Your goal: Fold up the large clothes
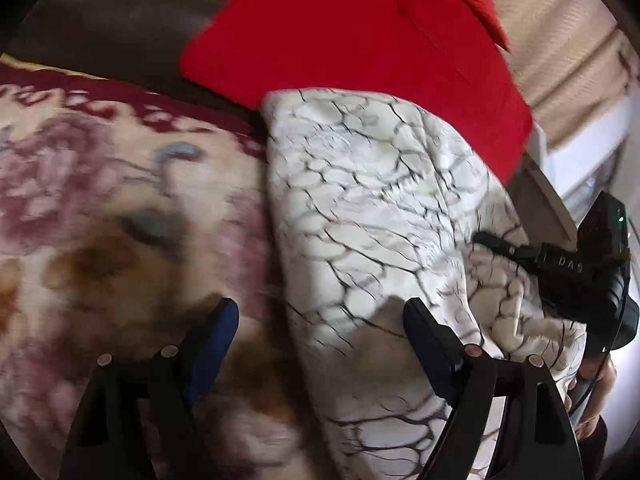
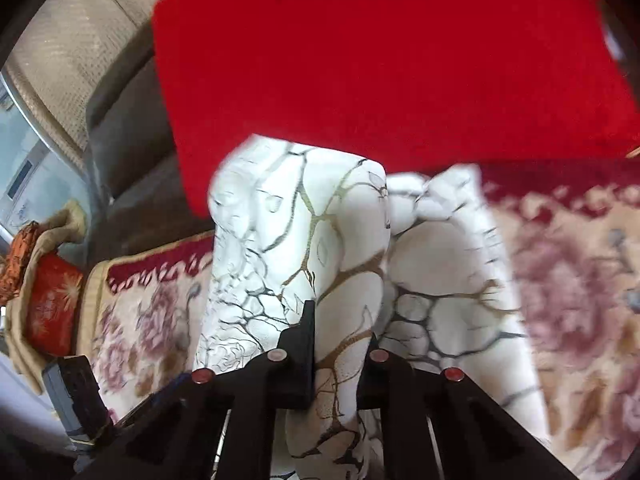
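White veined garment (image 2: 344, 248) pinched in right tongs (image 2: 340, 344), edges blurred

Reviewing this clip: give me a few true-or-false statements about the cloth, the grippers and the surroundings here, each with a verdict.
1. The right gripper is clamped on the white cloth with dark and gold crackle veins. True.
2. The left gripper grips that cloth too. False: its jaws stand wide apart, nothing pinched.
3. A bright red fabric lies beyond the white cloth. True.
4. The blanket underneath is plain blue. False: it is cream with pink flowers and a dark red border.
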Motion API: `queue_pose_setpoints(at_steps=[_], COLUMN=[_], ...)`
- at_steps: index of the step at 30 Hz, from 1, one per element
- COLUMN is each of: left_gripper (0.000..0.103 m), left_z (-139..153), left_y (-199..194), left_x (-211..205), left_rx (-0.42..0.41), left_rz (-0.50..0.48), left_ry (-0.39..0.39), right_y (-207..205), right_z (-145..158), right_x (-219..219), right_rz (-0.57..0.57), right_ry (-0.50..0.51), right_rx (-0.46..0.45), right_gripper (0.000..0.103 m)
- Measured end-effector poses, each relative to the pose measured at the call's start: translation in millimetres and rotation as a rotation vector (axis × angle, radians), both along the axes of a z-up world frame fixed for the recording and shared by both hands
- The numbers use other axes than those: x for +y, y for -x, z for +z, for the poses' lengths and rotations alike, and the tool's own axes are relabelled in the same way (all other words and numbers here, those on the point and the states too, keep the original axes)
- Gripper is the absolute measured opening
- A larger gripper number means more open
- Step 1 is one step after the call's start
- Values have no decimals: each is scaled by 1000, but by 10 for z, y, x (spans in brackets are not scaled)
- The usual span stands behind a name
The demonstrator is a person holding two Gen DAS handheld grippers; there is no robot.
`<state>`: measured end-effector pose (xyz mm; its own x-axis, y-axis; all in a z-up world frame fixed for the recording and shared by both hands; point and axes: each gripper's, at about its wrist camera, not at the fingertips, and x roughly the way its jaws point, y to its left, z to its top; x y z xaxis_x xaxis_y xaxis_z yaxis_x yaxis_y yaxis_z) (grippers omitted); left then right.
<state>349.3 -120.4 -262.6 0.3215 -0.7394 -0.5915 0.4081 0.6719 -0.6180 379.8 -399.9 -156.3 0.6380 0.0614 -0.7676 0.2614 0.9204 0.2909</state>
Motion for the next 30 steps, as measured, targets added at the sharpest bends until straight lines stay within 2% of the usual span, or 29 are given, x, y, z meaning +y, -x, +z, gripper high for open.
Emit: queue_pose_setpoints(at_steps=[3, 4, 6, 8, 10, 12, 14, 16, 18, 22, 26, 28, 30], left_gripper=[85, 85, 86, 86, 87, 88, 88, 88, 88, 88, 88, 88, 88], left_z=[119, 173, 272, 282, 254, 221, 206, 205, 247, 388, 319, 248, 215], left_y=[133, 205, 353, 406, 386, 313, 231, 282, 330, 481, 482, 447, 403], left_x=[-248, -346, -518, -609, -592, -556, -530, -465, -427, -361, -316, -390, -334], left_rx=[-66, -103, -230, -278, -272, -236, -172, -148, -170, -268, -251, -210, -163], left_rz=[-83, -104, -118, -130, -137, -140, -140, -136, -126, -109, -115, -123, -114], left_ry=[-15, -41, -140, -185, -184, -171, -143, -137, -159, -230, -247, -243, -214], right_y=[216, 286, 380, 337, 427, 453, 458, 511, 565, 626, 745, 830, 959], right_z=[140, 134, 4, -167, -338, -490, -510, -561, -645, -644, -552, -404, -182], right_x=[-12, -50, -185, -283, -526, -610, -677, -763, -923, -984, -971, -916, -816], right_rz=[-69, -96, -153, -206, -222, -188, -167, -136, -124, -120, -150, -172, -170], right_ry=[83, 104, 128, 113, 80, 21, -11, -56, -164, -257, -272, -224, -130], right_rx=[-70, -77, -53, -23, -25, -73, -87, -126, -172, -193, -183, -162, -183], right_gripper=[9, 9, 9, 8, 9, 7, 7, 7, 8, 10, 18, 21, 21])
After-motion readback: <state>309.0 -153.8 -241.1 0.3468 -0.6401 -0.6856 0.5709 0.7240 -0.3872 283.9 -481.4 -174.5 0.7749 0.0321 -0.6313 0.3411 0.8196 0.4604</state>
